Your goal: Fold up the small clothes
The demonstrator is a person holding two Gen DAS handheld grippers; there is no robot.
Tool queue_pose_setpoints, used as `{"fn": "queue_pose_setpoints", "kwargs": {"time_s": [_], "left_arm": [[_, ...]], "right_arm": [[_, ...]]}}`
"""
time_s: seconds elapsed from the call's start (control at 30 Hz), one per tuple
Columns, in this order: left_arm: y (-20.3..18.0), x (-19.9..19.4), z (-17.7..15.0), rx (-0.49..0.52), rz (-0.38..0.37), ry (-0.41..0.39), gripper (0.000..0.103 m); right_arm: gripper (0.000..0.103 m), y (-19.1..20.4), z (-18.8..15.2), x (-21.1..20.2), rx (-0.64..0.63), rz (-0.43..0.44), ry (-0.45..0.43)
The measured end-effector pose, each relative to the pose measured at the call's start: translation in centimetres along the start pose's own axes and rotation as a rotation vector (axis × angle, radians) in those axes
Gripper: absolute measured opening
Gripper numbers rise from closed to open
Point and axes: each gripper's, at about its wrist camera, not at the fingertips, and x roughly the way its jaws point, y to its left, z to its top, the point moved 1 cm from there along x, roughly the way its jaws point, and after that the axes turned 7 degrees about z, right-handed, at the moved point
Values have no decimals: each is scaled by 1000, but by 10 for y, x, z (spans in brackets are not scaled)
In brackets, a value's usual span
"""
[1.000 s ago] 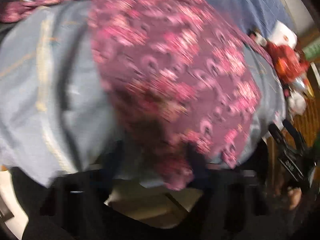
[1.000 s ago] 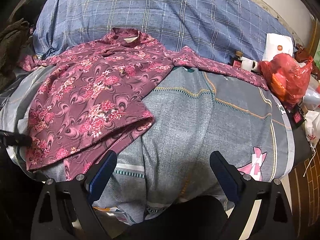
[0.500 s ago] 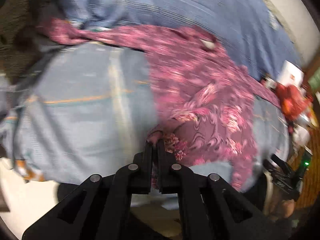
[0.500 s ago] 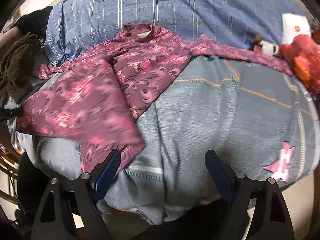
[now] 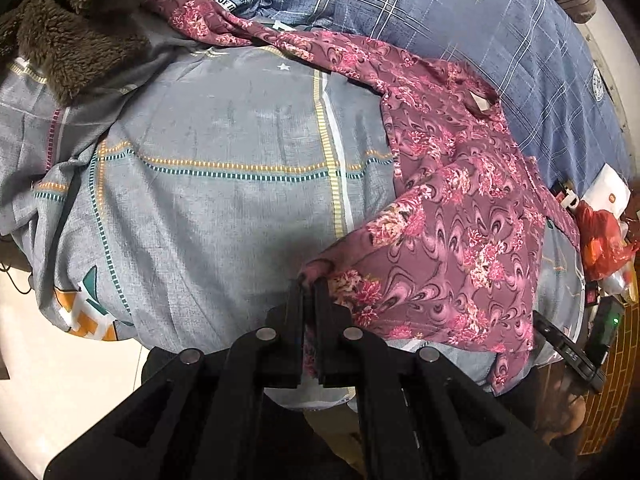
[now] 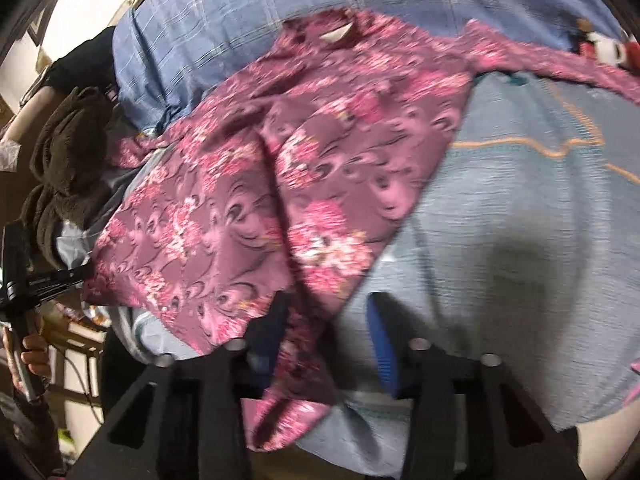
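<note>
A maroon floral shirt (image 5: 460, 216) lies on the grey bedspread (image 5: 240, 200), collar toward the far side. My left gripper (image 5: 308, 284) is shut on a corner of its hem, which is lifted off the bed. In the right wrist view the shirt (image 6: 280, 184) fills the middle, blurred. My right gripper (image 6: 330, 332) is at the near hem. Its jaws are closing, with a hanging strip of the hem between them; the blue pad (image 6: 382, 344) stands apart from the cloth. The left gripper (image 6: 44, 280) shows at the left edge of that view, pinching the shirt's corner.
A brown fuzzy garment (image 5: 72, 28) lies at the far left. A blue plaid quilt (image 5: 480, 40) covers the far side. A red plastic bag (image 5: 604, 236) and a white box (image 5: 608, 196) sit at the right. The bed's near edge drops to a pale floor (image 5: 60, 360).
The left gripper closed on the hem corner and drew it sideways, lifting that side of the shirt. The right gripper moved left onto the near hem, and its jaws narrowed around it.
</note>
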Motion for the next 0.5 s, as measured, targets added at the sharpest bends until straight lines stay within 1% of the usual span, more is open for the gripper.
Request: {"fn": "queue_pose_setpoints", "kwargs": {"time_s": [0.07, 0.1, 0.2, 0.23, 0.27, 0.3, 0.33, 0.4, 0.43, 0.5], "left_arm": [[1, 0, 2, 0, -9, 7, 3], [1, 0, 2, 0, -11, 9, 3], [2, 3, 3, 3, -9, 18, 3], [2, 4, 3, 7, -5, 22, 3], [2, 5, 4, 8, -2, 25, 3], [2, 5, 4, 8, 2, 29, 3], [1, 5, 4, 8, 3, 32, 3], [1, 3, 4, 6, 5, 36, 3], [0, 2, 4, 6, 2, 40, 3], [-1, -4, 2, 2, -18, 55, 3]], "right_arm": [[33, -3, 2, 7, 50, 47, 12], [35, -6, 3, 7, 82, 72, 8], [35, -24, 7, 9, 249, 195, -8], [35, -33, 6, 10, 323, 247, -23], [28, -41, 5, 10, 382, 282, -37], [11, -46, 3, 12, 421, 297, -43], [4, -47, 2, 14, 421, 269, -36], [3, -45, 2, 9, 377, 248, -47], [3, -43, 3, -2, 348, 224, -65], [3, -44, 4, -26, 329, 224, -113]]}}
